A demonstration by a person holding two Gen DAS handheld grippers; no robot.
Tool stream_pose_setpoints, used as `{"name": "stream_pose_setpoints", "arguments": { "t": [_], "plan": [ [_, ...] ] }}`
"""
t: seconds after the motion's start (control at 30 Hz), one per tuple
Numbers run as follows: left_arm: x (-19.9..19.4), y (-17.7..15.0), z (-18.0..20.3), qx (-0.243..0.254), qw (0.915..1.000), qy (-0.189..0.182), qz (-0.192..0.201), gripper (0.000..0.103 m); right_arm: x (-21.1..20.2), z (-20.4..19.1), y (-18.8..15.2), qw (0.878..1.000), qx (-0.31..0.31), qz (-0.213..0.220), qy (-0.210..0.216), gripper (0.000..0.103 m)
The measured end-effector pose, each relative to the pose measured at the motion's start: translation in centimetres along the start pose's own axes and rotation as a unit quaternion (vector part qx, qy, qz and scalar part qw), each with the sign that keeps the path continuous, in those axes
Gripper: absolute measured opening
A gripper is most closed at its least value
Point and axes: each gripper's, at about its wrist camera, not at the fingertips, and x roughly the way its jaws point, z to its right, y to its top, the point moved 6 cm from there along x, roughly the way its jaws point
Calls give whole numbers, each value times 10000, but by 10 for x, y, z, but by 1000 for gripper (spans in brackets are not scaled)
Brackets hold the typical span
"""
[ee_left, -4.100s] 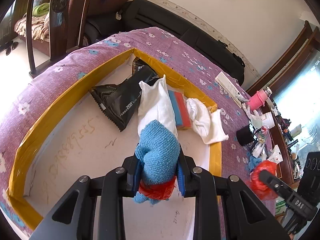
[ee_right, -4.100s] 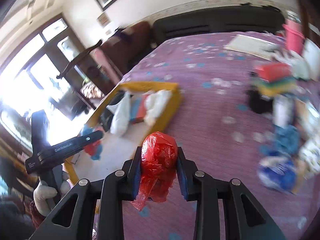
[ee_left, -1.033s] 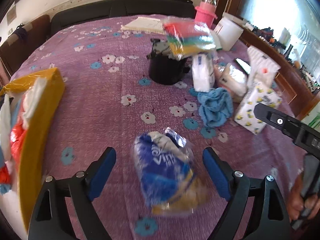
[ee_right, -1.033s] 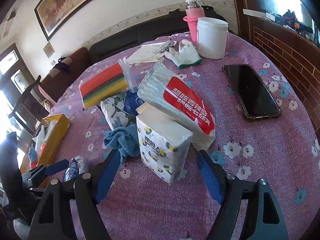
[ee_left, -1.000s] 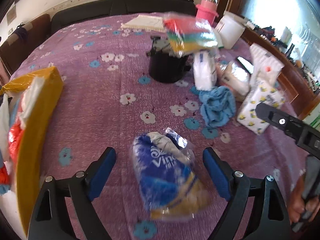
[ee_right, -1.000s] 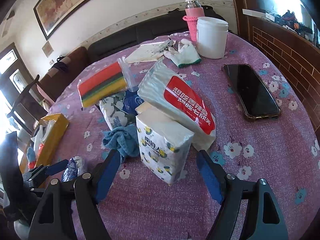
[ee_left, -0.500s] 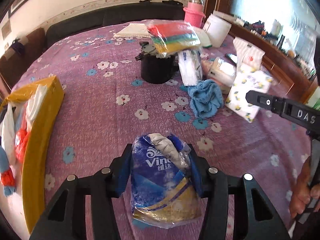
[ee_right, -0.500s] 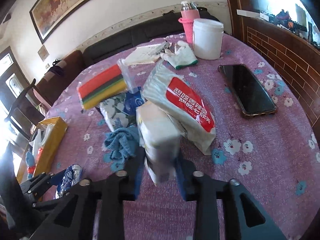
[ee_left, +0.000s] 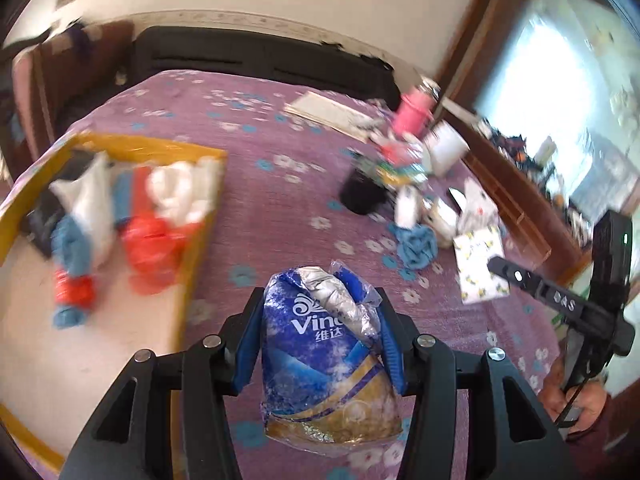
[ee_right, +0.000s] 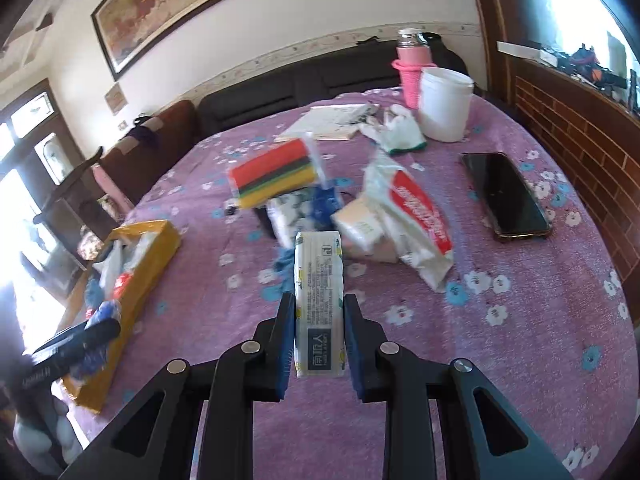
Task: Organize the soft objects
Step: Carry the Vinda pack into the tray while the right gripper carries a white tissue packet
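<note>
Two soft packs are in your grippers. Your left gripper [ee_left: 320, 332] is clamped on a blue pack [ee_left: 326, 364] that is crinkly, with white letters and a gold bottom. Your right gripper [ee_right: 320, 336] is squeezed tight on a white tissue pack [ee_right: 319, 304], which is thin, stands on end and has small print on it.

At the left of the left view you see the yellow box [ee_left: 200, 216] with white, red and blue soft things inside, all blurry. At the right of that view is a blue cloth [ee_left: 416, 246] beside a black cup [ee_left: 362, 198].

In the middle of the right view lie a striped sponge pack [ee_right: 276, 178] and a red and white bag [ee_right: 416, 216]. A phone [ee_right: 506, 196] lies at the right, well apart from them. A white tub [ee_right: 446, 104] and a pink bottle [ee_right: 412, 66] stand at the top.

Each pack sits low in the middle of its view, right between the pads. The purple cloth [ee_right: 520, 320] shows behind them.
</note>
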Motion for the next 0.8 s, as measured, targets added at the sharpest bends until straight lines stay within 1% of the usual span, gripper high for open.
{"name": "stream_pose_setpoints", "arguments": {
  "t": [0.07,0.17,0.2,0.3,0.4,0.5,0.7,0.77,0.8],
  "plan": [
    [-15,2,-23,-181,9997,149,89,50,-6,-12,0,9998,-42,5,178,25],
    [-36,7,-66,-422,9972,593,193,51,-13,-34,2,9991,-228,55,359,25],
    [-44,8,-84,-526,9951,807,219,51,-14,-45,3,9985,-300,59,447,25],
    [-57,11,-124,-792,9895,1195,202,51,-12,-74,4,9964,-481,12,697,25],
    [-62,14,-162,-974,9825,1581,153,51,-3,-104,4,9933,-610,-121,969,25],
    [-57,16,-195,-1141,9773,1784,4,51,7,-135,2,9897,-779,-233,1176,25],
    [-34,19,-235,-1269,9677,2164,-248,51,30,-199,-3,9800,-1147,-525,1542,26],
    [-32,22,-242,-1341,9666,2174,-220,52,41,-220,-7,9758,-1263,-659,1657,26],
    [-34,23,-242,-1355,9676,2122,-168,55,46,-229,-9,9740,-1315,-714,1699,26]
  ]
}}
